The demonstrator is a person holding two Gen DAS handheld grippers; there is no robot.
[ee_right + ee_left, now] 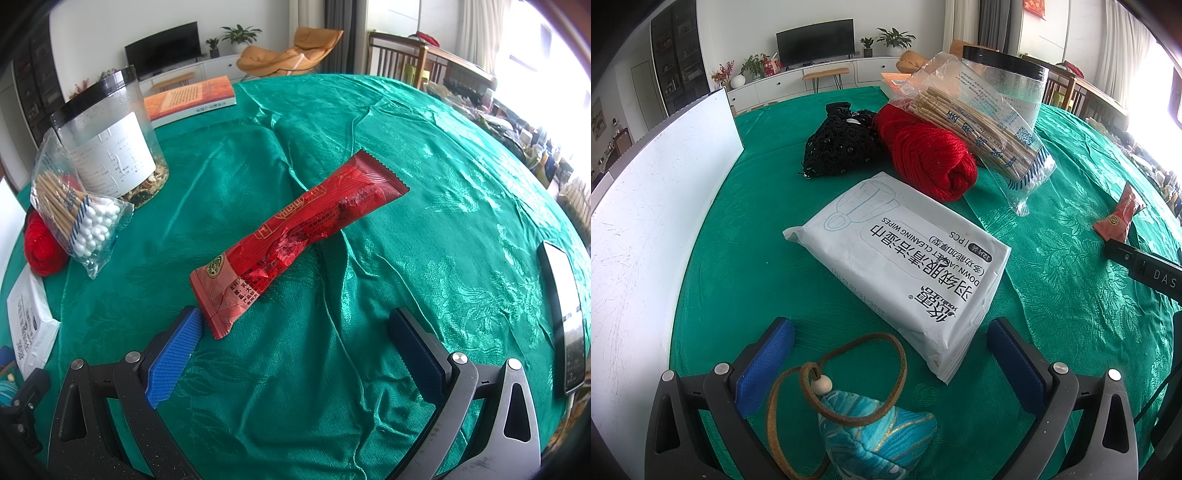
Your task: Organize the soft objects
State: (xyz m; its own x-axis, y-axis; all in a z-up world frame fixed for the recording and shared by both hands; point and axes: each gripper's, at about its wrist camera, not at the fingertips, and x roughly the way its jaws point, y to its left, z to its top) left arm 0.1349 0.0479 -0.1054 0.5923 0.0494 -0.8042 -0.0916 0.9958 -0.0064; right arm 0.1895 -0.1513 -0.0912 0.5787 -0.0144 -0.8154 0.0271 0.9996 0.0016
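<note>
Left wrist view shows the left gripper (pixel 890 347) spread wide over a teal sachet (pixel 877 432) (nothing gripped); wipes pack (pixel 905 266), red yarn (pixel 932 162) and cotton swabs (pixel 997 133) lie clustered toward twelve o'clock. Right gripper (pixel 295 336), also wide and empty, faces the red snack packet (pixel 299 236) alone, so sorting looks barely underway.

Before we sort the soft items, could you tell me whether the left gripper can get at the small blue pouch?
Probably yes: the left gripper is open, and the blue pouch lies between its fingers with nothing on top.

Open cloth (pixel 369 184) right of red packet (pixel 295 236); crowded left by jar (pixel 110 147), swabs (pixel 79 218), yarn (pixel 931 162), wipes (pixel 905 273).
</note>
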